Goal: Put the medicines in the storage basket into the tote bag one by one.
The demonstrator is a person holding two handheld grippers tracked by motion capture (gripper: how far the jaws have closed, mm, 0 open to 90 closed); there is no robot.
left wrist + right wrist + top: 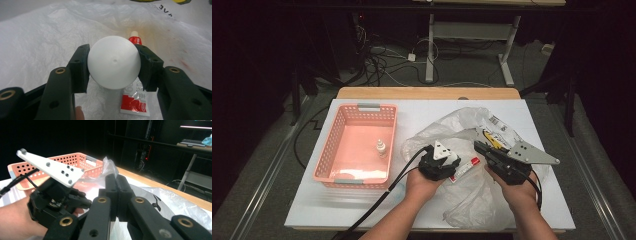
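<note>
The white ball [113, 62] sits pinched between the left gripper's [113, 67] two pads, just above the plastic bag [472, 192]. Beneath it on the bag lies a red-and-white tube [134, 100], its long axis running away from the jaws, cap end far. The pink basket [328, 159] lies to the left of that gripper, near, so the left hand is plainly the closer one. The right gripper [116, 185] has its jaws pressed together on a fold of the bag, lifting it. The high view places the basket and a small bottle [382, 148] inside it; the left gripper view shows the grip itself.
</note>
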